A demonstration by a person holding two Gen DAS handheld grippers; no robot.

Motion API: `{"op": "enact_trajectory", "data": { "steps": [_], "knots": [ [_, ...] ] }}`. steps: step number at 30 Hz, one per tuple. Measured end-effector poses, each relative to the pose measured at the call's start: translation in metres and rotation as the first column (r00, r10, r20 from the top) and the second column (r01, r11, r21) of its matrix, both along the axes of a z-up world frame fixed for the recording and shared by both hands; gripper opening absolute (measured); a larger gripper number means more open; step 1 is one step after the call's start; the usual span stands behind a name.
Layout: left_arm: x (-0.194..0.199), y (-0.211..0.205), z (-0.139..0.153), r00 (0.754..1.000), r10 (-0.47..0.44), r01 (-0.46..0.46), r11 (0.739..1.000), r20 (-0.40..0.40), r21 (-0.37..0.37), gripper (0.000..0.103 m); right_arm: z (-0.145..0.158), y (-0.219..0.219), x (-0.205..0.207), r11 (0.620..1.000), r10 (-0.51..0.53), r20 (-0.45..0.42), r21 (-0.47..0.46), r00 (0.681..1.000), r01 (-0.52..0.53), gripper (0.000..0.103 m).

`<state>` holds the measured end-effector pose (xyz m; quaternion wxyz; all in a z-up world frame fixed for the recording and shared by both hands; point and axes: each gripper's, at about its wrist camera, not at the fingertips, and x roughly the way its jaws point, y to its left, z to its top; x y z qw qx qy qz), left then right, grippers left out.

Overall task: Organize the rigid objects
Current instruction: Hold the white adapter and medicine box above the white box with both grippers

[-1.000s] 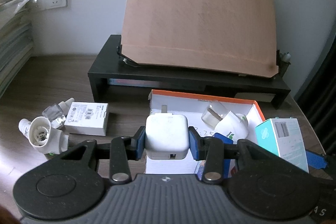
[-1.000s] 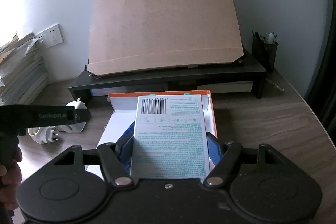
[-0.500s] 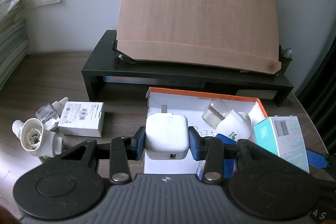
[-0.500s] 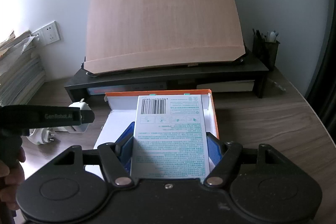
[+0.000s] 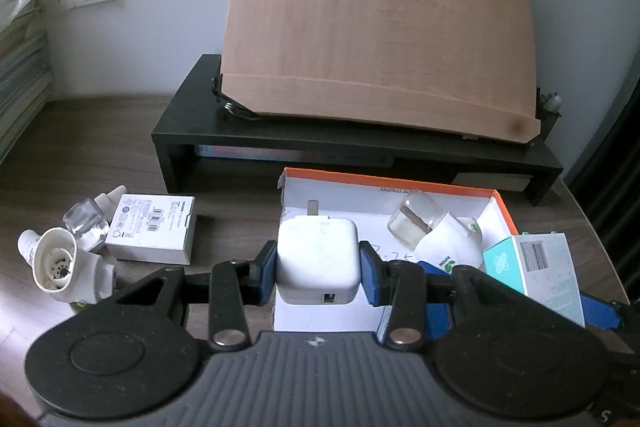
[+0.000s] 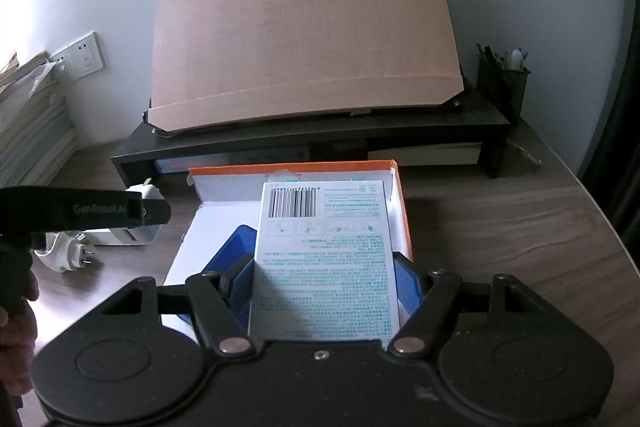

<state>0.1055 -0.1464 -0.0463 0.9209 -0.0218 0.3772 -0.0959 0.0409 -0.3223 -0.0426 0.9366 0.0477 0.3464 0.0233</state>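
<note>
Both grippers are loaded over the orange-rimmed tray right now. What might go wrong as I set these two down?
1. The left gripper and right gripper sit close together over the tray; they may bump while lowering.
2. The plug-in vaporizer already lies in the tray beside where the white charger would land, so it could get knocked.
3. The teal box is wide and gripped near its lower end; it might tip on release.
</note>
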Motion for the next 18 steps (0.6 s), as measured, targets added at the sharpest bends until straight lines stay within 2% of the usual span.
{"op": "enact_trajectory", "data": {
  "steps": [18],
  "knots": [
    [0.018, -0.013, -0.012, 1.000, -0.015, 0.015, 1.000, -0.019, 0.008, 0.042, -0.005, -0.004, 0.005, 1.000, 0.001, -0.014, 0.010, 1.000, -0.001, 0.084]
  ]
}}
